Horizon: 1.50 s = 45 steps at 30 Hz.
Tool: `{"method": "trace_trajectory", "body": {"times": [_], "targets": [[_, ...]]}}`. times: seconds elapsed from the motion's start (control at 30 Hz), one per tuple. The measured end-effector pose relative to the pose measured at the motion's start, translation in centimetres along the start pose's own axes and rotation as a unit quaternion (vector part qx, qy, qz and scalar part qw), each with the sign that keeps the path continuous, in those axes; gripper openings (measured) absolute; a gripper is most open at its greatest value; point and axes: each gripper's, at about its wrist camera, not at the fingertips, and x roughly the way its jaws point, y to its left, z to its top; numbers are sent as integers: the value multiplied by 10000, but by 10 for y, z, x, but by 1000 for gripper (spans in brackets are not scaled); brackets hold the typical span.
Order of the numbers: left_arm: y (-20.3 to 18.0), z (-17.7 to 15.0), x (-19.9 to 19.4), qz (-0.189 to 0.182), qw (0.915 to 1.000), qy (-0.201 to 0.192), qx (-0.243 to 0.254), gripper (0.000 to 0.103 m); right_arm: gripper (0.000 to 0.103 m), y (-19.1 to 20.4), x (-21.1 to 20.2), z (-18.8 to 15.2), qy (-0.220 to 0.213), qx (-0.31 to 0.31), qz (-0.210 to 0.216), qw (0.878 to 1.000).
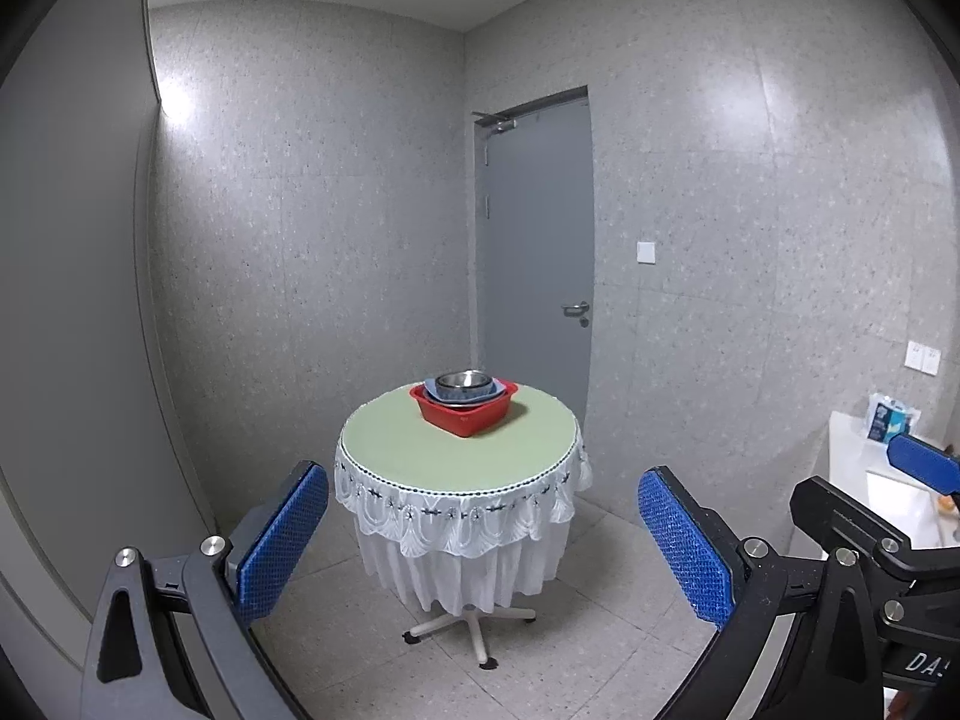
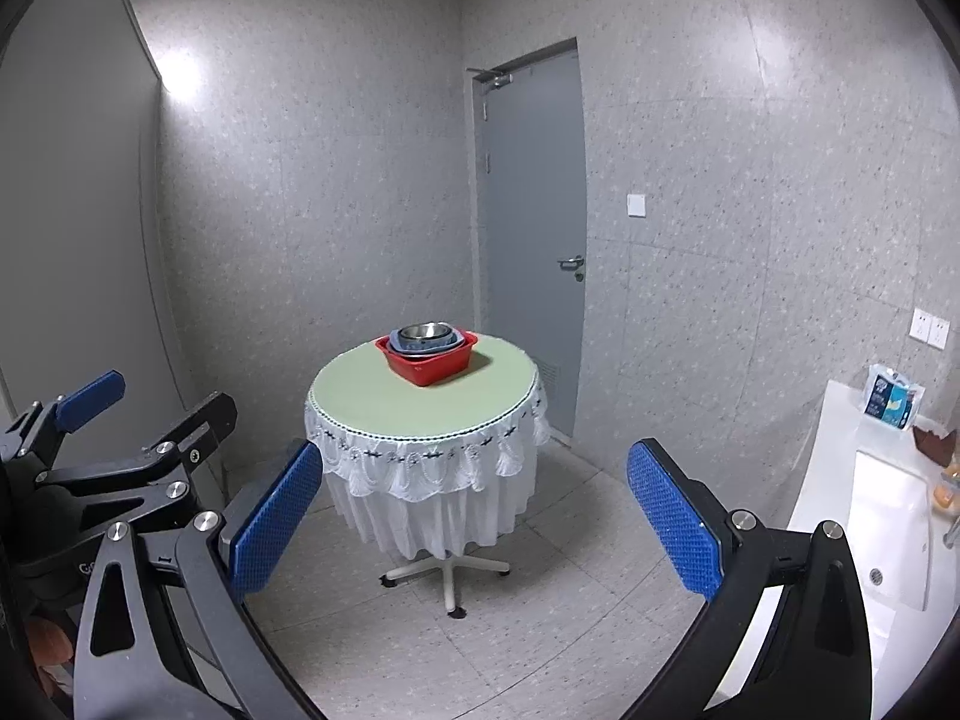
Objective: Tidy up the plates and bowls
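Left tongs [image 1: 483, 546] released, blue pads wide apart, nothing between them, held in the air well away from the tabletop. Right tongs [image 2: 474, 525] also released, pads spread wide, empty, at a similar height and just beside the left ones; each seen partly at the edge of the other's view.

Straight ahead of both, a round tabletop [image 1: 420, 450] with pale green top, covered by a white lace cloth [image 1: 462, 519] hanging in two layers, standing on a white star-shaped foot [image 1: 471, 630]. On the far side of the tabletop, a red square basin [image 1: 465, 411]. Inside the basin, a stack of blue plates or shallow bowls [image 1: 489, 391], exact number not possible to tell, and on top a metal bowl [image 1: 461, 383], upright. Rest of the green top bare.

Behind the tabletop, a grey door [image 1: 537, 252], closed, with metal handle [image 1: 576, 308], and a white switch [image 1: 646, 252] on the speckled wall beside it. On the right, a white counter with sink [image 2: 888, 534], and a blue and white package [image 2: 892, 399] at its far end. Light tiled floor [image 1: 600, 648] below.
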Motion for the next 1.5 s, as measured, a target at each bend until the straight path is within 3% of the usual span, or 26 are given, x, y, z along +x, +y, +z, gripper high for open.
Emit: {"method": "trace_trajectory", "body": {"times": [0.67,1.5], "targets": [[-14,11,52,-97,9999,-86,35,102,103,-35,11,7,-93,10,55,9999],[-15,5,74,-118,9999,-101,74,102,103,-46,13,10,-71,69,81,9999]]}}
